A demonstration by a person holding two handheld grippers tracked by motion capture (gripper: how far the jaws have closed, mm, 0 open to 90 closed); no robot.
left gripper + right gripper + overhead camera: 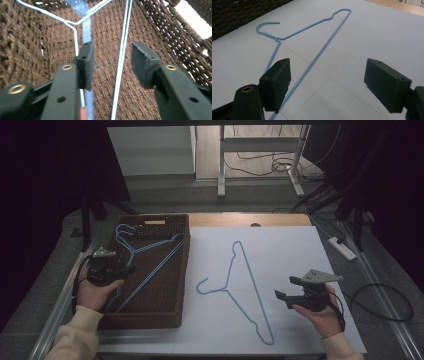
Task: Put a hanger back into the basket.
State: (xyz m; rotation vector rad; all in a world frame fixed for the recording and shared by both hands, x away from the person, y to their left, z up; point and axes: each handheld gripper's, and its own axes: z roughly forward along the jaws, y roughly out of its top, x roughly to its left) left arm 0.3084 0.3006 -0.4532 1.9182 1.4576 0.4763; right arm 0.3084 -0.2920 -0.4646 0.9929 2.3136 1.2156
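The blue wire hangers (145, 262) we are working with lie in the brown woven basket (170, 320) at the left of the table, their hooks toward its far end and their long wires running down its floor. Our left gripper (131, 266) hangs over them at the basket's left side, and in the left gripper view its jaws stand parted, with a pair of pale wires (122, 60) passing up between the pads (86, 63) without touching either one; nothing is pinched. Just right of the basket, a second blue hanger (240, 287) lies flat on the white table sheet (295, 245), hook toward the basket and its long corner pointing at our side. Our right gripper (282, 298) hovers near that hanger's right, held low over the sheet, and in the right gripper view its jaws are spread wide and empty, the hanger's (312, 32) long wire running under the left pad (277, 82).
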